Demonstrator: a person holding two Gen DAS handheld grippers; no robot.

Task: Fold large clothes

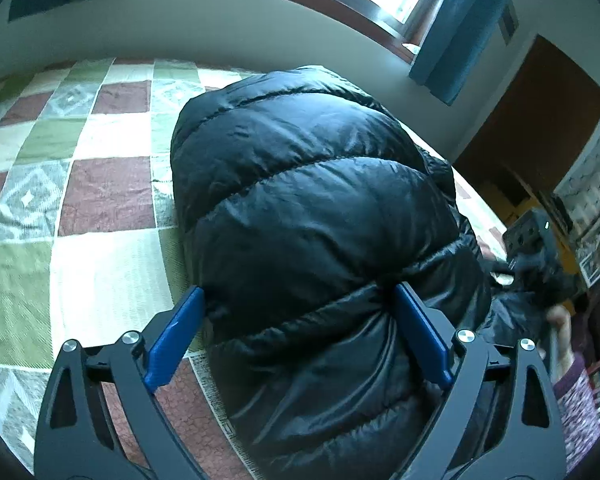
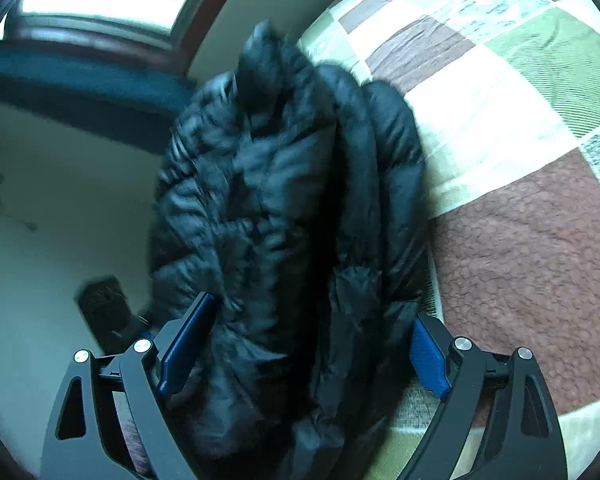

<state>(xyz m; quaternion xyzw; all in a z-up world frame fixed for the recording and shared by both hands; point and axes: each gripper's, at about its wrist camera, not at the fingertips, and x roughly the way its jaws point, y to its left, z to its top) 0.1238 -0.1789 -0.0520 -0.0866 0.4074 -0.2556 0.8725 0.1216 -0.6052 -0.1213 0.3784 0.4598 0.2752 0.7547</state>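
A black puffer jacket (image 1: 308, 208) lies bunched on a patchwork quilt (image 1: 80, 184). My left gripper (image 1: 300, 320) is shut on a thick fold of the jacket, its blue pads (image 1: 172, 340) pressing both sides. In the right wrist view the jacket (image 2: 268, 200) is folded in layers, partly lifted, and blurred. My right gripper (image 2: 312, 328) is shut on its bunched edge between blue pads (image 2: 428, 360). The right gripper also shows at the right edge of the left wrist view (image 1: 536, 248), against the jacket.
The quilt (image 2: 520, 220) covers a bed that stands against a pale wall (image 1: 220, 32) under a window with teal curtains (image 1: 456, 32). A dark doorway (image 1: 532, 120) is at the right. A person's hand and patterned sleeve (image 1: 572, 384) are at the lower right.
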